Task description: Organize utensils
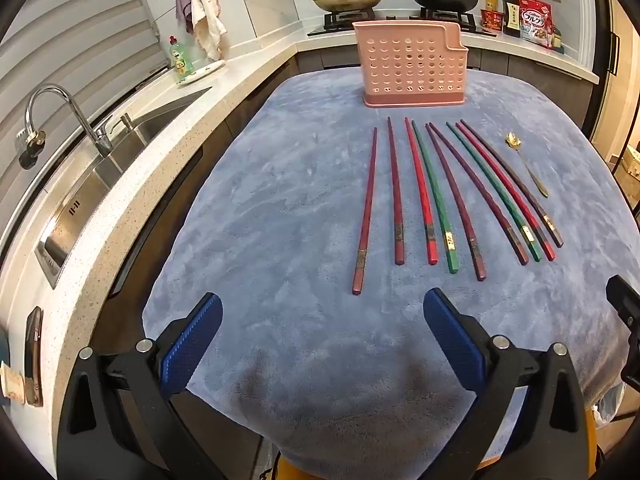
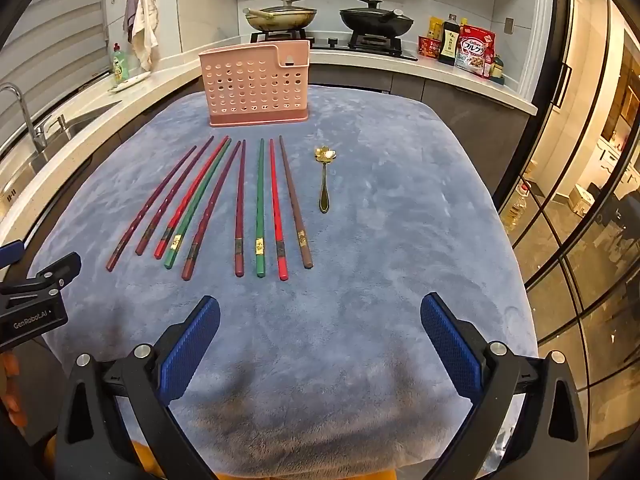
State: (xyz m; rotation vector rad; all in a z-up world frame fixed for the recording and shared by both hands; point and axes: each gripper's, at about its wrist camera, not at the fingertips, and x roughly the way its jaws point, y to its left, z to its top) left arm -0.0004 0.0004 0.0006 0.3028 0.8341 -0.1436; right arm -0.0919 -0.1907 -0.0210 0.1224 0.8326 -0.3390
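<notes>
Pink perforated utensil holder (image 2: 256, 84) upright at the far edge of the blue plush-covered counter (image 2: 400, 240), with nine chopsticks (image 2: 260, 208) flat in a loose fan in front of it, long axes running away from the grippers toward the holder, and a gold spoon (image 2: 325, 176) just beside them on the right. Left gripper (image 1: 322, 312) and right gripper (image 2: 320, 312) both spread wide, empty, tilted down, short of the near ends. Judged: leftmost sticks nearer the left, spoon nearer the right; nothing between.
</notes>
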